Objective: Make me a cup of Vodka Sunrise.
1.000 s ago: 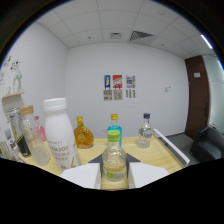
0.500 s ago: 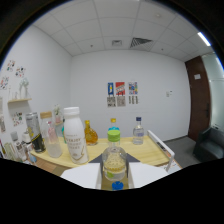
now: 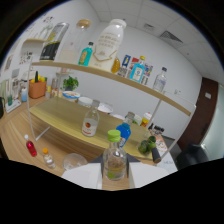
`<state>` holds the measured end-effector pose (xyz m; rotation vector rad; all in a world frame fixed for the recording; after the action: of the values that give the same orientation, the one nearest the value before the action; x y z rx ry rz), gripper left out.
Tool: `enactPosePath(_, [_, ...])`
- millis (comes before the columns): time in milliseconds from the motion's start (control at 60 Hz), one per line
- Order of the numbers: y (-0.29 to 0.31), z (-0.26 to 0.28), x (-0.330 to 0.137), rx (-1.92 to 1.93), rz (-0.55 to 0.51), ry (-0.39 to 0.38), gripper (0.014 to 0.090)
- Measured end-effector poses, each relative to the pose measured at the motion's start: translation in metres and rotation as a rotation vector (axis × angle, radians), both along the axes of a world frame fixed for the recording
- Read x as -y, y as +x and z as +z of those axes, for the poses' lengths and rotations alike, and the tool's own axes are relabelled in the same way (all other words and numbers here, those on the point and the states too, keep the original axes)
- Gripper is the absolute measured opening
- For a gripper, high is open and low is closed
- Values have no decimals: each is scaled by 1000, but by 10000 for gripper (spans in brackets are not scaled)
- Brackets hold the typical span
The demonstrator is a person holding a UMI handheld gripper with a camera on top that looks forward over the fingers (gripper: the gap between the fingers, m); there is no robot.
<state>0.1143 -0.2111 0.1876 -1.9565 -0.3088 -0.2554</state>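
Note:
A clear bottle with a green cap (image 3: 115,159) stands upright between my two pale fingers (image 3: 80,174), and my gripper (image 3: 115,175) is shut on it. It holds a little yellowish liquid at its base. Just beyond it on the wooden table (image 3: 60,112) are a clear bottle with an orange label (image 3: 90,123) and a blue-capped bottle (image 3: 124,132). An empty clear glass (image 3: 74,161) sits close by the left finger. A tall white bottle (image 3: 108,45) stands on the raised shelf (image 3: 125,82) above.
Several more bottles line the shelf, among them a teal one (image 3: 86,54) and a clear one (image 3: 160,80). A small red bottle (image 3: 31,148) and a tiny bottle (image 3: 48,159) stand to the left of the glass. White bowls (image 3: 102,107) and a potted plant (image 3: 70,83) sit farther back.
The view has dropped from shelf-top height and tilted, so the shelf now slants overhead and the lower table shows. The green-capped bottle keeps its place between the fingers.

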Motion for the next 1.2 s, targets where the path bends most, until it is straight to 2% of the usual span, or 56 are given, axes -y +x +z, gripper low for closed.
enactPosePath(317, [3,-21,-10,730,229,-27,348])
enactPosePath(667, [3,-5,-19,1401,453,-6,348])
enactPosePath(967, [5,3,-22,1655,500,-24,350])
enactPosePath(1083, [1,5,-22,1620,495,-21,348])
enactPosePath(1200, [-3,15,-19,1449,445,4,347])
